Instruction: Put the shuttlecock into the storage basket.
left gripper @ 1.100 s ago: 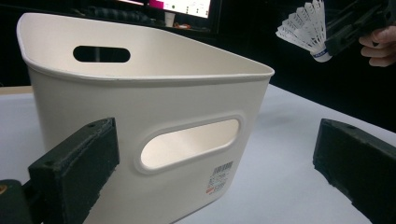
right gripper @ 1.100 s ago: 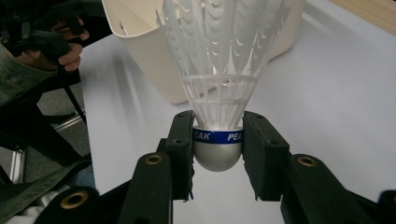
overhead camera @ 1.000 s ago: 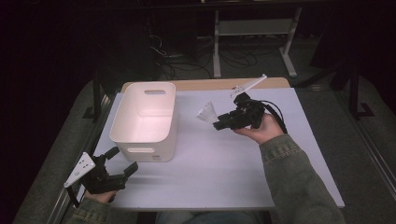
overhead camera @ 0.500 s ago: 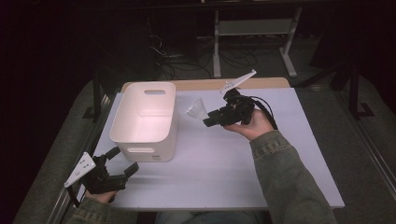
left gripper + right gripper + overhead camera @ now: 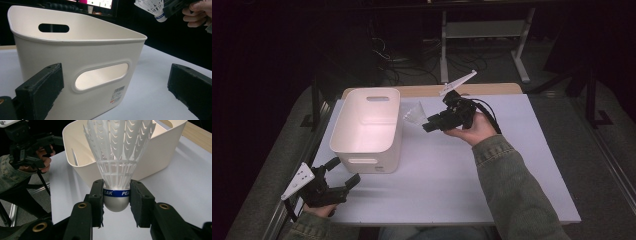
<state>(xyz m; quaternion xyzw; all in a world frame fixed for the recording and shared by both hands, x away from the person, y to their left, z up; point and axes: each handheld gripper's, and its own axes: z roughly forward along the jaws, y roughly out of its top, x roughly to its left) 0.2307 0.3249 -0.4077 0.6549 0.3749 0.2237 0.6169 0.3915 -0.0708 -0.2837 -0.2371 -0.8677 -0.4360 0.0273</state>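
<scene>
Shuttlecock (image 5: 117, 157): gripped at cork by right claw (image 5: 116, 195), now nearing white storage bin (image 5: 369, 127) rim, drop approaching. Left claw (image 5: 115, 92): gaping, idling beside bin.

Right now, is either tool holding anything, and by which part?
The right tool grips a white plastic shuttlecock by its rounded silver base, at the blue band, skirt pointing toward the white plastic bin. The left tool is open, holding nothing.

Dim room with black surroundings, overhead light on the pale table (image 5: 512, 150), soft shadows, close gripper views sharp, slight edge distortion
</scene>
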